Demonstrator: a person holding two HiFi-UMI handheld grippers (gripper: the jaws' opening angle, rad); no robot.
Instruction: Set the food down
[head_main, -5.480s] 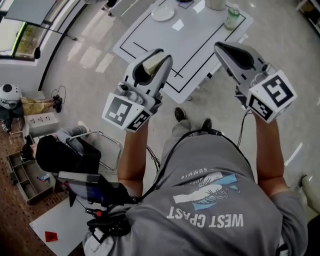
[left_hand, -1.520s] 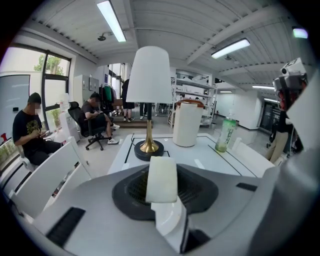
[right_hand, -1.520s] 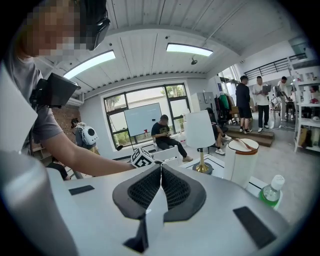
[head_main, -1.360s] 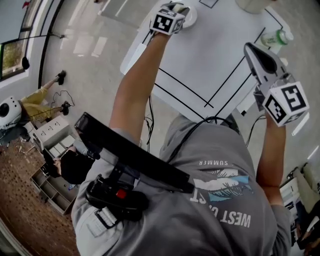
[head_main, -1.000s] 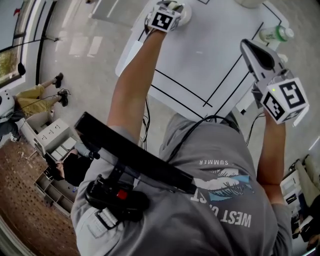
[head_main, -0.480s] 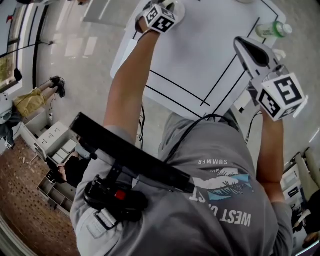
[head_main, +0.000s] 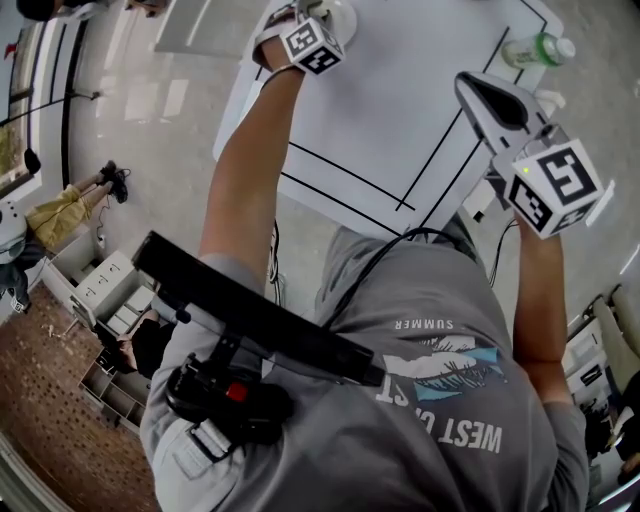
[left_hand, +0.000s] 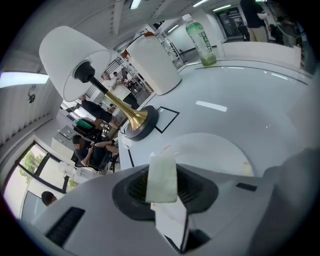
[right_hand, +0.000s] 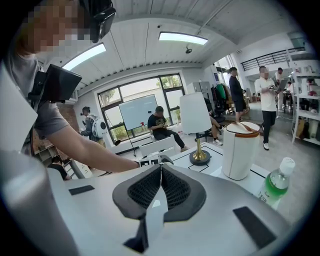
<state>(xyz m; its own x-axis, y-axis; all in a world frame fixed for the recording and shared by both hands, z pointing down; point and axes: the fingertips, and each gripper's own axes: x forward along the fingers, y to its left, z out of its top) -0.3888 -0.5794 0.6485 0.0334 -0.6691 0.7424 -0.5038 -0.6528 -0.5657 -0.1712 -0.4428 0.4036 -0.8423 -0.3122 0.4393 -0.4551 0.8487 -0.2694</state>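
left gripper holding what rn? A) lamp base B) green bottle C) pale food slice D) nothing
C: the left gripper view shows a pale food slice pinched between the jaws, with the white plate just beyond.

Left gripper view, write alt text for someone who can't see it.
The left gripper is shut on a pale slice of food over a white plate on a white table. Behind stand a brass-stemmed lamp, a white canister and a green bottle.
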